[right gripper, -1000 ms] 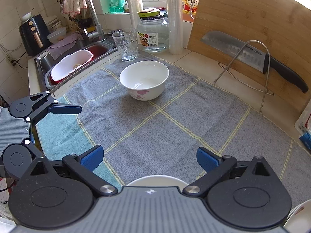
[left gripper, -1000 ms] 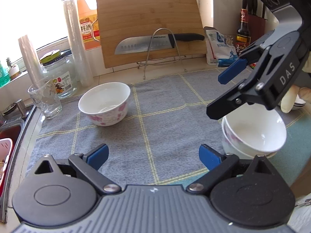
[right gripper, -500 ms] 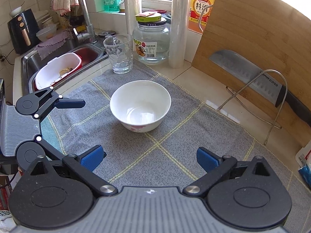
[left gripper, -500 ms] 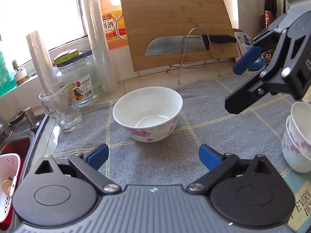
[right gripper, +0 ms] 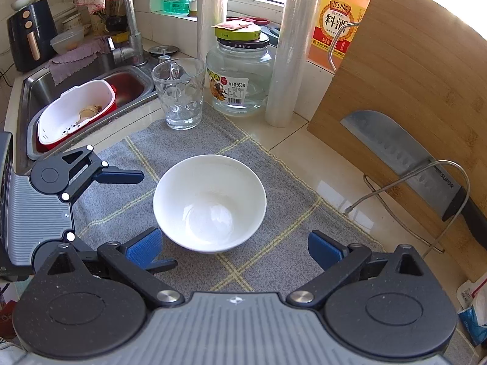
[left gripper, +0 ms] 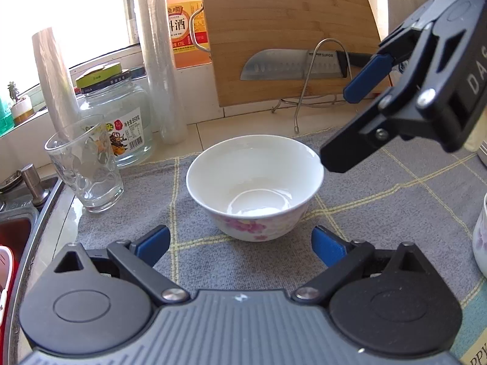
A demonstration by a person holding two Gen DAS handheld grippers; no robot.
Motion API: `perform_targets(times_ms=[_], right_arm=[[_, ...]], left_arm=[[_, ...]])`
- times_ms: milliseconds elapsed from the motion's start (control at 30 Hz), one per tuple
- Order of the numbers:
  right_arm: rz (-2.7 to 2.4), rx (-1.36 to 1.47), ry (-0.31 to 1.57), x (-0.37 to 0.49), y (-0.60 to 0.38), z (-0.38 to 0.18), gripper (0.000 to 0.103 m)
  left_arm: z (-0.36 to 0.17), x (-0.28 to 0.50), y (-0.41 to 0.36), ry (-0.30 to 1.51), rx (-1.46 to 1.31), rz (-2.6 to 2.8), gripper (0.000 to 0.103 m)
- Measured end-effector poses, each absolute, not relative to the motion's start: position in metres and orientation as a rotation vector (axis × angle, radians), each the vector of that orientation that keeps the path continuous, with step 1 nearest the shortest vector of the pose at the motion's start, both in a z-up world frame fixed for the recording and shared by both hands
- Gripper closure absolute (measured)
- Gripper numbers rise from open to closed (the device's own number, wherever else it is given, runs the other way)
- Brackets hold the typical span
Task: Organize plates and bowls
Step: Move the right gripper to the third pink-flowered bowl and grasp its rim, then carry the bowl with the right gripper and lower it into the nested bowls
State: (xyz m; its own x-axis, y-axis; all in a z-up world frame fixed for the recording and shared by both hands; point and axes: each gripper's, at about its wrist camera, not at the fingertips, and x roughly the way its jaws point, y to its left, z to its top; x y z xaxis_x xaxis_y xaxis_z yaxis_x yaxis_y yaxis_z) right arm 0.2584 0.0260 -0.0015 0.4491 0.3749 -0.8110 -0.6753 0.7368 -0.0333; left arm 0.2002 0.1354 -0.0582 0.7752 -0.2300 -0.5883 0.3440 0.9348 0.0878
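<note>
Readable print I am seeing from my grippers

The steel knife blade (right gripper: pixel 392 149) is showing "SUPOR"; the clear glass jar's label (right gripper: pixel 232 88) is reading "950"; the orange bottle (right gripper: pixel 336 21) is displaying "料酒".

The left gripper (left gripper: pixel 240 243) points forward and down, its 2 blue-padded jaws spread wide and holding nothing. The right gripper (right gripper: pixel 232 246) tilts down more steeply, jaws likewise wide apart and holding nothing.
</note>
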Motion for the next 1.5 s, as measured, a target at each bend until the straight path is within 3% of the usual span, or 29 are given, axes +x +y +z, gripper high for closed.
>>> perform_targets(times_ms=[400,967,1500], right_arm=[[0.730,-0.315,0.952,0.300,0.045,-0.028,0.001],[0.787,-0.229,1.017,0.323,0.048,-0.044,0.026],[0.800,-0.207,1.039,0.328,0.048,-0.046,0.027]], left_arm=[[-0.064,0.220,0.136,0.598,0.153,-0.340,0.005],[-0.061,0.227,0.134,0.591,0.145,-0.393,0.013],[-0.060,0.227,0.133,0.600,0.153,-0.398,0.013]])
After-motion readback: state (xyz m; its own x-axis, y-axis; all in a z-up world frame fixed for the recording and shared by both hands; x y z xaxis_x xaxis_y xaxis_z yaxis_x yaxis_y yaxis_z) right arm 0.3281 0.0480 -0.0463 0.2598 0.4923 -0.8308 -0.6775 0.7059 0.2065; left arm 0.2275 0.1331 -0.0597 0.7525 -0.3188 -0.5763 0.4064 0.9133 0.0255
